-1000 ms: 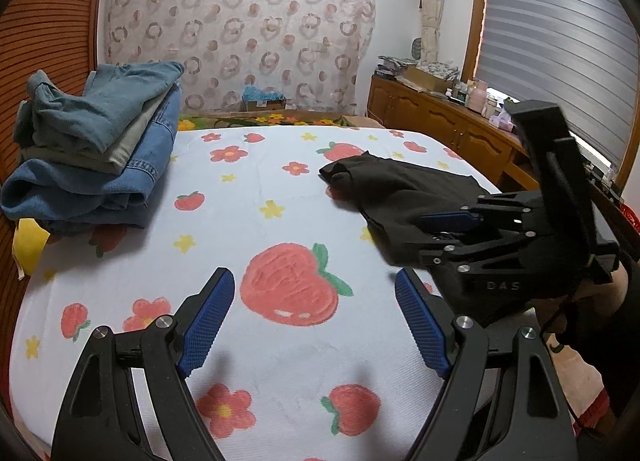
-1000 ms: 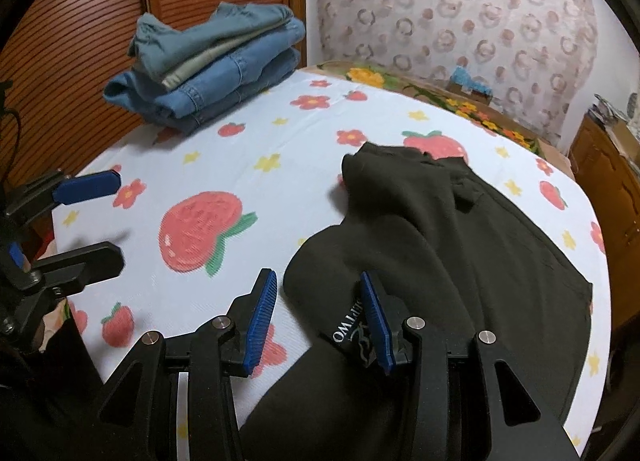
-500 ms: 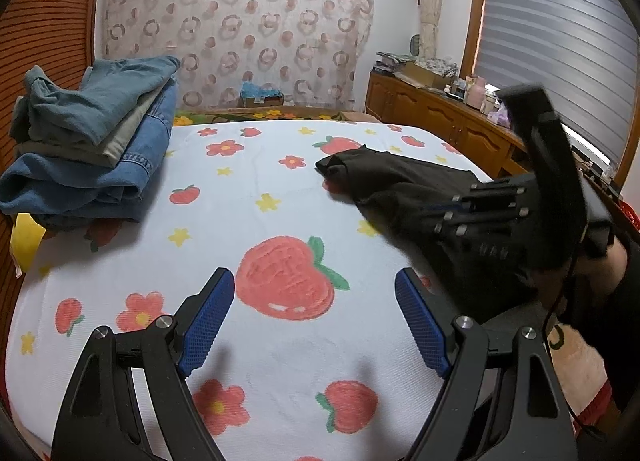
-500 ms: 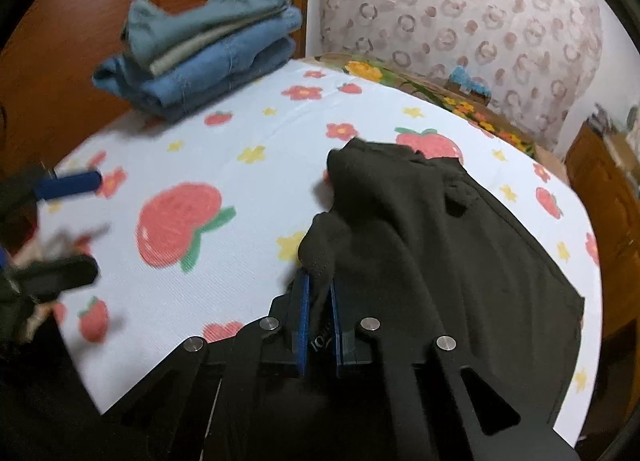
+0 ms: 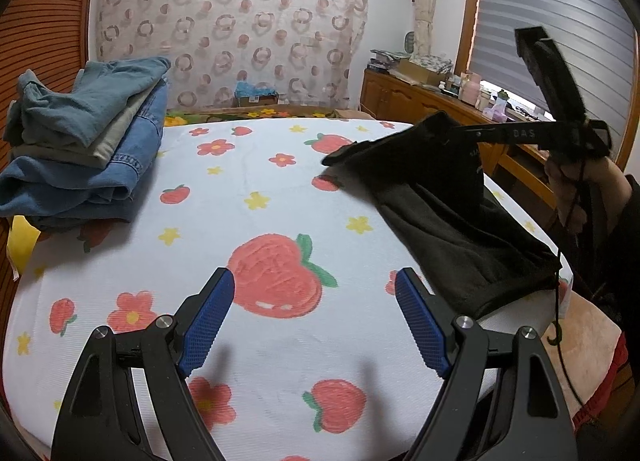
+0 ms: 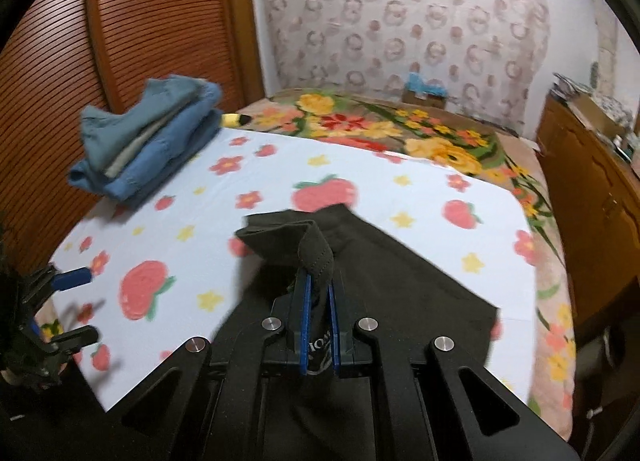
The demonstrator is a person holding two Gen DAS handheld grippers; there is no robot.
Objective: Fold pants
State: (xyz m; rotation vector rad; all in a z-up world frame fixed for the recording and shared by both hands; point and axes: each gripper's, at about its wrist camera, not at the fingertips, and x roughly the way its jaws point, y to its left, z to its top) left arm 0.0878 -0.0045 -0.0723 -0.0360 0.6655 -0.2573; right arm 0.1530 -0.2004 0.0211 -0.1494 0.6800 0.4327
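Black pants [image 5: 452,229] lie on the right side of the strawberry-print sheet [image 5: 256,245]. My right gripper [image 6: 319,287] is shut on a fold of the black pants [image 6: 400,285] near the waistband and holds it lifted off the bed. In the left wrist view the right gripper [image 5: 444,129] hangs above the sheet, the dark cloth draping down from it. My left gripper [image 5: 314,285] stands open over the near part of the sheet, above the big strawberry, with nothing between its fingers.
A stack of folded jeans [image 5: 84,149] sits at the far left of the bed, also seen as the jeans stack [image 6: 148,141]. A wooden dresser [image 5: 432,101] runs along the right wall. A wooden headboard [image 6: 120,41] stands behind the stack. A flowered blanket [image 6: 420,133] lies beyond the sheet.
My right gripper closed on the edge of the black pants and lifted it up and away from the sheet. The left gripper stayed where it was, open.
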